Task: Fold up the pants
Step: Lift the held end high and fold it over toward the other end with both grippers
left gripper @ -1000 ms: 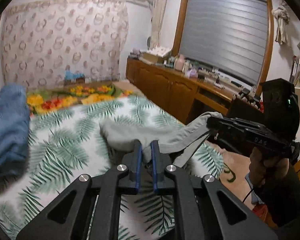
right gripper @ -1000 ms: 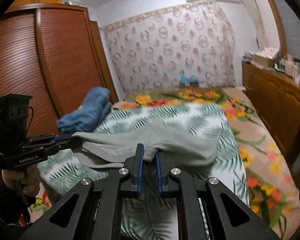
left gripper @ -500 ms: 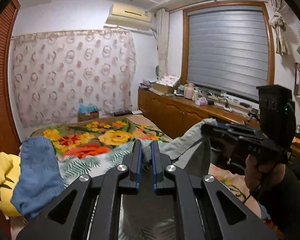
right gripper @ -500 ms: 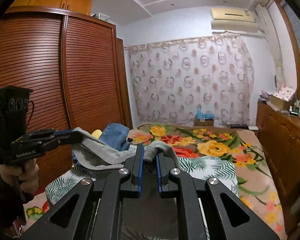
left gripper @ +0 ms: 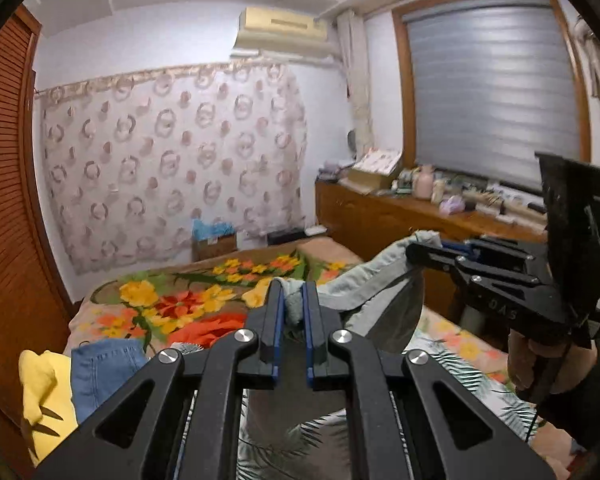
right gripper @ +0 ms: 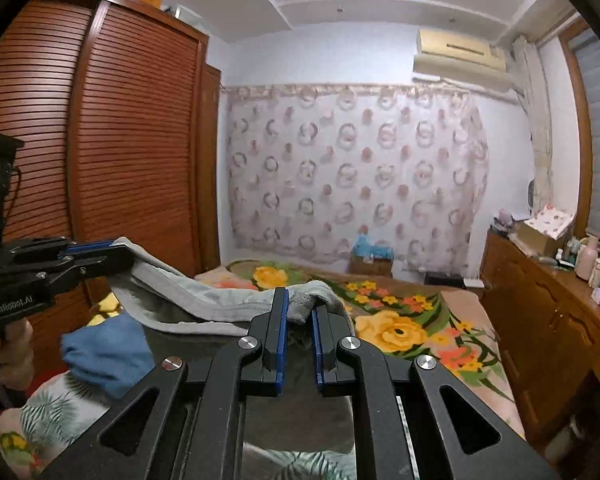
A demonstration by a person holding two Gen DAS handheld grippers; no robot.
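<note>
Both grippers are clamped on the grey pants [right gripper: 204, 300], holding the waistband stretched between them above the bed [right gripper: 428, 332]. Left gripper [left gripper: 291, 312] pinches a bunched fold of the grey cloth between its blue-lined fingers [left gripper: 278, 320], the jaws standing narrow with the cloth filling the gap. Right gripper [right gripper: 298, 316] grips another wad of the same waistband, its jaws likewise close together around the fabric. From the right wrist view, the band runs as a sagging ribbed strip from the left gripper at the left edge across to the right one, and the rest of the garment hangs down below, dark and in shadow. From the left wrist view the cloth rises to the right gripper's tip and drops beneath it in a loose fold.

Beneath the pants lies a palm-leaf sheet [left gripper: 460, 368], and beyond it a flowered blanket [left gripper: 172, 308] in yellow, orange and green. A blue garment [right gripper: 104, 352] sits bundled at the left side of the bed, with a yellow garment [left gripper: 44, 392] just beside it. A slatted wooden wardrobe [right gripper: 132, 140] stands behind them, a patterned curtain [right gripper: 352, 172] covers the far wall, and a wooden counter [right gripper: 548, 304] crowded with small items runs under the window blind [left gripper: 492, 88].
</note>
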